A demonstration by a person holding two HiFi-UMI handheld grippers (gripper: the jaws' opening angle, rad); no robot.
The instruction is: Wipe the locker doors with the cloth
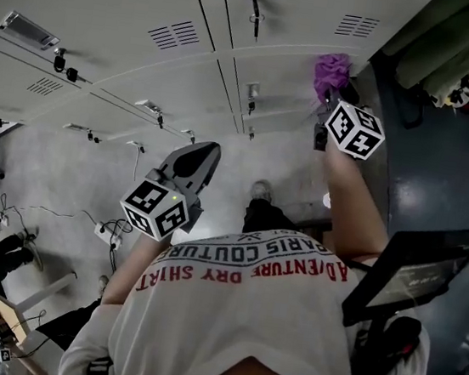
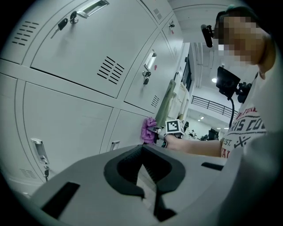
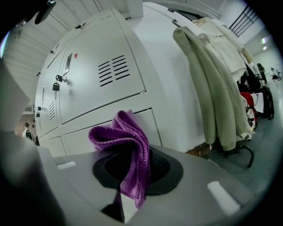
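My right gripper (image 3: 129,178) has its jaws clamped on a purple cloth (image 3: 124,141), which is the thing to wipe with. The cloth is pinched at a bunched fold deep between the jaws. A rumpled crest stands up ahead of the tips and a loose end hangs down towards the camera. Just beyond the jaws are the pale metal locker doors (image 3: 101,84). I cannot tell whether the cloth is touching the lower door. Pale jackets (image 3: 212,79) hang to the right of the jaws. My left gripper (image 2: 143,172) is held back, well apart from the cloth, with its jaws closed together on nothing. I judge the cloth to be light, soft and limp, with a fuzzy weave that should grip rather than slip. It will fold and drag instead of pushing flat, so the hold belongs where it is, on the thick gathered middle, leaving the free crest ahead of the jaws to press against the door.
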